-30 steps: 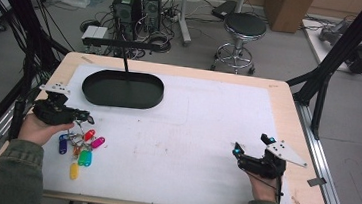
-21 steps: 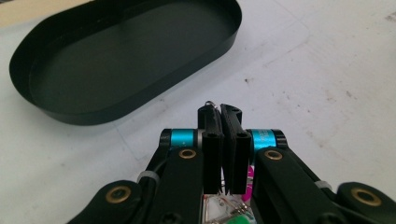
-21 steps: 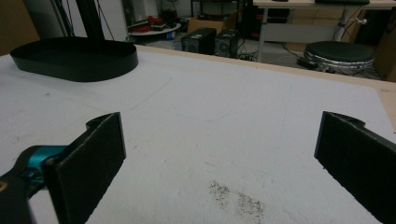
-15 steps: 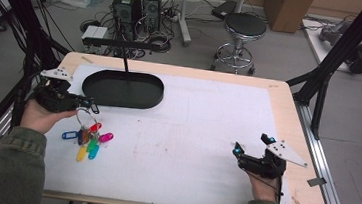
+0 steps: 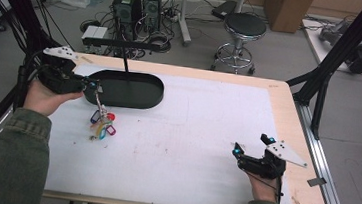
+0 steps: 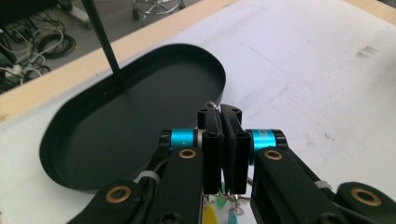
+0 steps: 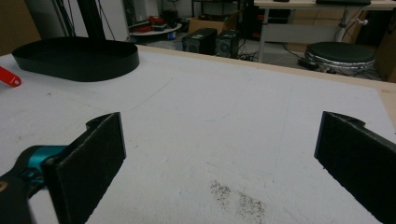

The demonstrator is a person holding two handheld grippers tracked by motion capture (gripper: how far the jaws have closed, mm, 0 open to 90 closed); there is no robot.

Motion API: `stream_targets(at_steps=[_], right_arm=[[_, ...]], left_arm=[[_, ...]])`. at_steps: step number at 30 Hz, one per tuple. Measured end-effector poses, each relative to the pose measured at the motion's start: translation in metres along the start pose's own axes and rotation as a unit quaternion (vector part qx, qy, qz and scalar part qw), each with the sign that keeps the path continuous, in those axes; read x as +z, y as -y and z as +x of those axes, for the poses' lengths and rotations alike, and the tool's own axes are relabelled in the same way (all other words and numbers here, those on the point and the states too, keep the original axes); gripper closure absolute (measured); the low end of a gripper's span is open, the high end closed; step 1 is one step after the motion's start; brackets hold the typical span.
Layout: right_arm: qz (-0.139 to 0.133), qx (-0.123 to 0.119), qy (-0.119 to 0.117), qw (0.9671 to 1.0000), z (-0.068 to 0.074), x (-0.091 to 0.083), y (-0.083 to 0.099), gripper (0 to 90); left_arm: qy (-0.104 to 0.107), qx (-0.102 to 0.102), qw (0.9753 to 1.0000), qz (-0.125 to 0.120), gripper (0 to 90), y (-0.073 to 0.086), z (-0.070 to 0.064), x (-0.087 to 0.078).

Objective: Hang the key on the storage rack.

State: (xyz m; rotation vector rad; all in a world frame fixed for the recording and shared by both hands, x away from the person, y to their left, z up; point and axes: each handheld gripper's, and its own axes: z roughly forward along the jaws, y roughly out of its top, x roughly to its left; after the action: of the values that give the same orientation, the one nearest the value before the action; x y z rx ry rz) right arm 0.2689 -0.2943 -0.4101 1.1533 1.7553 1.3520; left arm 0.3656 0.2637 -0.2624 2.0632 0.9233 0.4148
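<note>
Jaws of the left gripper pinch the key-tag bunch, which dangles just beside the black oval tray's near rim; right gripper rests spread, well apart.

The oval tray lies on the surface toward its far left corner, with a thin post rising from its far rim. The left hand-held gripper sits at the tray's left end, and the bunch of key tags hangs from it just in front of the tray's near-left rim. The right hand-held gripper rests well apart from the tray, to its right and nearer the person, by the surface's near right corner.
</note>
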Motion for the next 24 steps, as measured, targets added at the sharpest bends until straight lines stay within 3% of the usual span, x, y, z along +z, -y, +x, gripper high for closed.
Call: stream_targets(at_steps=[11,19,24], right_arm=[[0.002,-0.001,0.001,1.0000,0.001,-0.001,0.000,0.9],[0.000,-0.004,0.003,1.0000,0.000,-0.002,0.000,0.8],[-0.002,-0.004,0.004,1.0000,0.000,-0.003,0.001,0.9]], left_arm=[[-0.001,0.005,1.0000,-0.004,87.0,-0.022,0.006,0.002],[-0.010,-0.005,0.9999,-0.008,87.0,-0.035,0.017,0.004],[-0.018,-0.027,0.9994,-0.012,87.0,-0.042,0.023,0.005]])
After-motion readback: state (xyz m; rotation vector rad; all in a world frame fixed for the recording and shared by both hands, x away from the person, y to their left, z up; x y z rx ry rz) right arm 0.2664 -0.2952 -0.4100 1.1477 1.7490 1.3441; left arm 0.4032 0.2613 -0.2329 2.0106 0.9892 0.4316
